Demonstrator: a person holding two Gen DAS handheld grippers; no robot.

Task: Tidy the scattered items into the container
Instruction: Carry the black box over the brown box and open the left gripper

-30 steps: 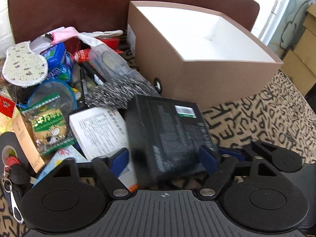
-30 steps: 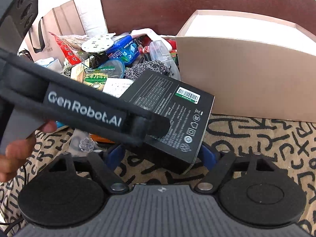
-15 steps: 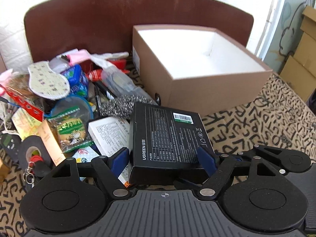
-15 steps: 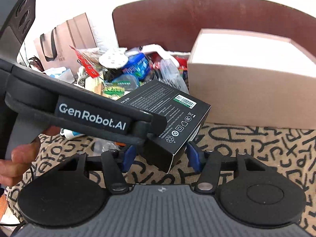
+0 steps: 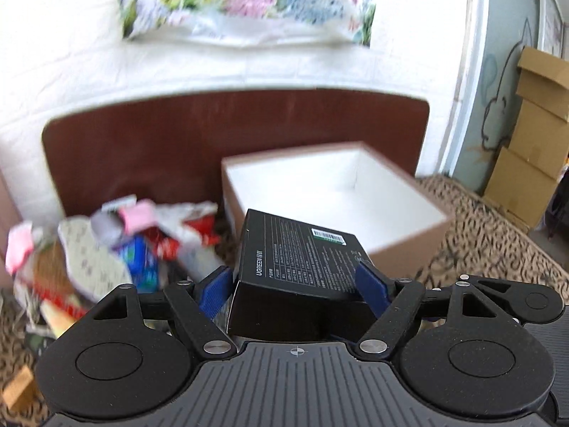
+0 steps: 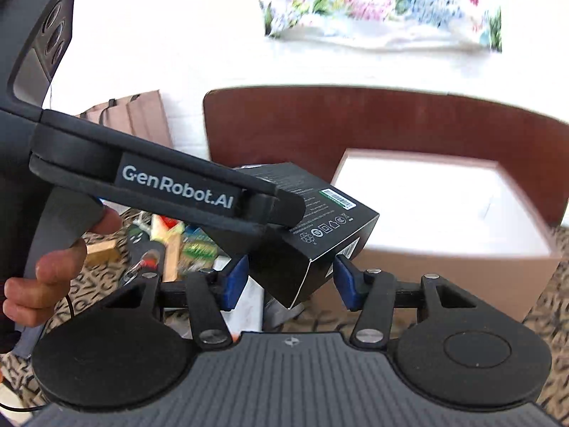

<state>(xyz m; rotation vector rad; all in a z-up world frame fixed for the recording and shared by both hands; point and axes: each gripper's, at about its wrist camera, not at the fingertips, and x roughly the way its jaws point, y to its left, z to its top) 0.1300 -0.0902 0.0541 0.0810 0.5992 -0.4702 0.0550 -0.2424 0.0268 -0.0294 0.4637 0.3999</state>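
**Black box, brown container, patterned cloth**

The held box is matte black with fine white print, a white "UGREEN" mark and a green-and-white barcode label. The left gripper has a black frame and blue pads; the right gripper has the same black frame and blue pads. The container is tan-brown outside and plain white inside. The cloth under it is beige with black squiggles like letters. The headboard is dark reddish brown against a white brick-textured wall. A hanging fabric is white with pink, blue and green flowers. The blurred clutter pile shows pink, red, blue and white.
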